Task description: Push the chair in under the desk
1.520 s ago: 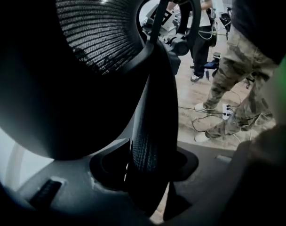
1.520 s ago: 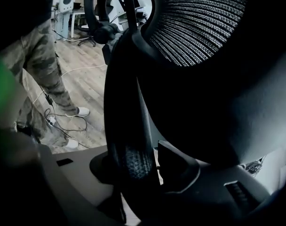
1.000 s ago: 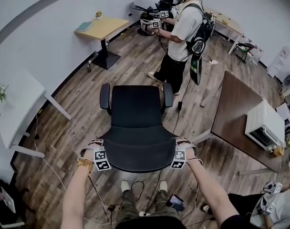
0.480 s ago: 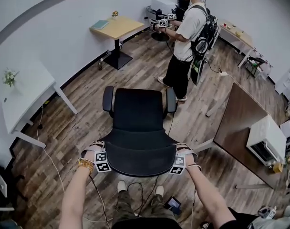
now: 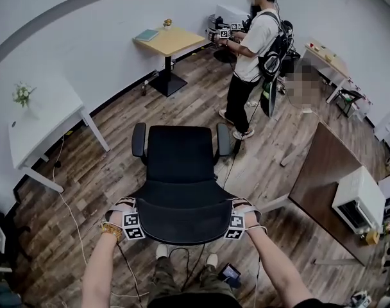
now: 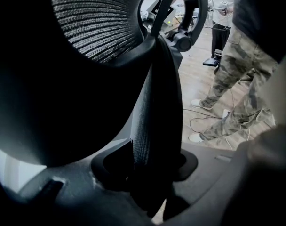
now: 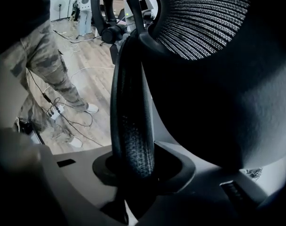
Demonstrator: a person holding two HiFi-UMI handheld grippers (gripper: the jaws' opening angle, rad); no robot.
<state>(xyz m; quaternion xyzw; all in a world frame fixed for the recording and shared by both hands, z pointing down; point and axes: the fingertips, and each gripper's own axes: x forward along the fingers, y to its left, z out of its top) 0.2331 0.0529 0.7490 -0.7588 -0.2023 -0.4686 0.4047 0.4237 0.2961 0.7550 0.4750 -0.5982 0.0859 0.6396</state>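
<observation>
Head view looks steeply down on a black mesh office chair standing on the wooden plank floor, its seat and armrests turned away from the wearer and its curved backrest nearest the camera. The left gripper sits on the backrest's left edge and the right gripper on its right edge. The chair stands in open floor, well apart from the white desk at the left and from the dark brown table at the right, under neither of them.

Left gripper view shows the backrest rim running down between the jaws, which clamp on it at a middling width, with the mesh arching overhead. Right gripper view shows the same on the other side – the jaws have just been closing and grip the rim that runs between them.

Beyond the chair stands a person in a white T-shirt wearing a backpack, near a small wood-topped pedestal table. A white countertop oven rests on the brown table, and a little potted plant on the white desk. The wearer's camouflage trousers and loose floor cables appear behind the backrest.
</observation>
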